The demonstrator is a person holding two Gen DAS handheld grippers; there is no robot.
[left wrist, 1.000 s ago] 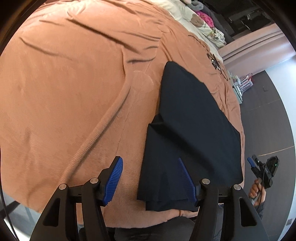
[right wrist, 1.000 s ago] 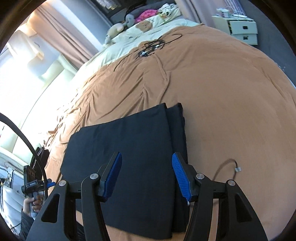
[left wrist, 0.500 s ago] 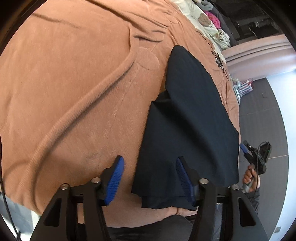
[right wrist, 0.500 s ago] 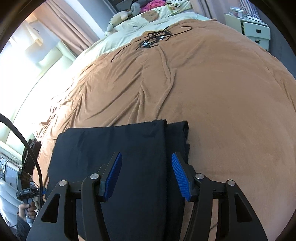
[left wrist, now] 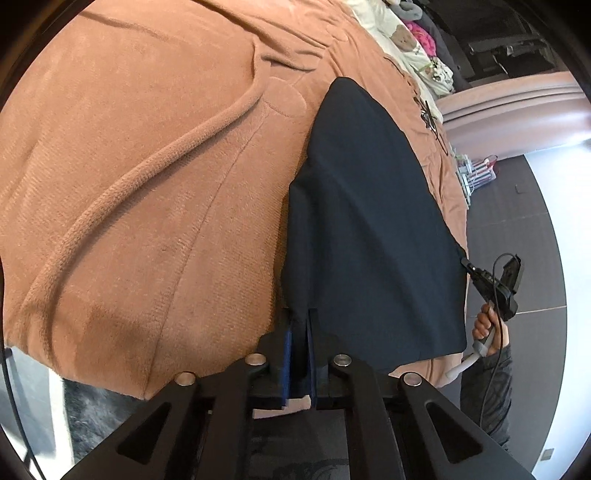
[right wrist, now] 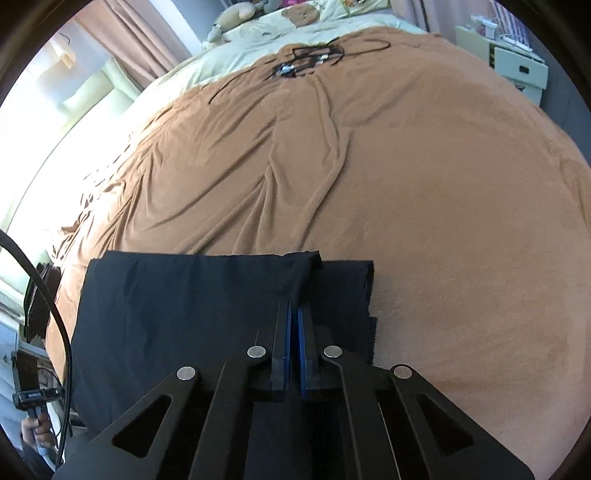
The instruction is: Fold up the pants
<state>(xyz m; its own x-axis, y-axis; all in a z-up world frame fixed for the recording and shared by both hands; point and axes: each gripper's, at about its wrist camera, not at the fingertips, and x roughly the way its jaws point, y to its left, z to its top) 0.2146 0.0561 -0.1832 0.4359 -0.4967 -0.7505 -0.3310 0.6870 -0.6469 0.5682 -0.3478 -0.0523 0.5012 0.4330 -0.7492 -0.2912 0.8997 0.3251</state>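
left gripper [left wrist: 300, 325]: the 2 blue-padded fingers are pressed together on a corner of the dark pants [left wrist: 369, 221], fabric sandwiched between the pads at the near edge of the bed. right gripper [right wrist: 293, 314]: fingers also clamped tight, pinching a ridge of the same pants [right wrist: 184, 314] where the upper layer's edge bunches up, near the pants' right end.

pants lie folded flat in a dark rectangle along the near edge of the bed, on the brown blanket [right wrist: 406, 184]. in the right wrist view a narrower under-layer sticks out past the top layer on the right side. in the left wrist view the cloth runs away from the fingers as a long dark wedge, far tip toward the head of the bed.

each camera catches the other tool: right gripper in a hand [left wrist: 484, 325] at the pants' far corner; left tool's handle in a hand [right wrist: 37, 428] at the lower left.

further out: tangle of black cables [right wrist: 310, 61] on the blanket near the head end, plush toys [right wrist: 232, 18] and pale bedding beyond, white drawers [right wrist: 517, 66] at upper right.
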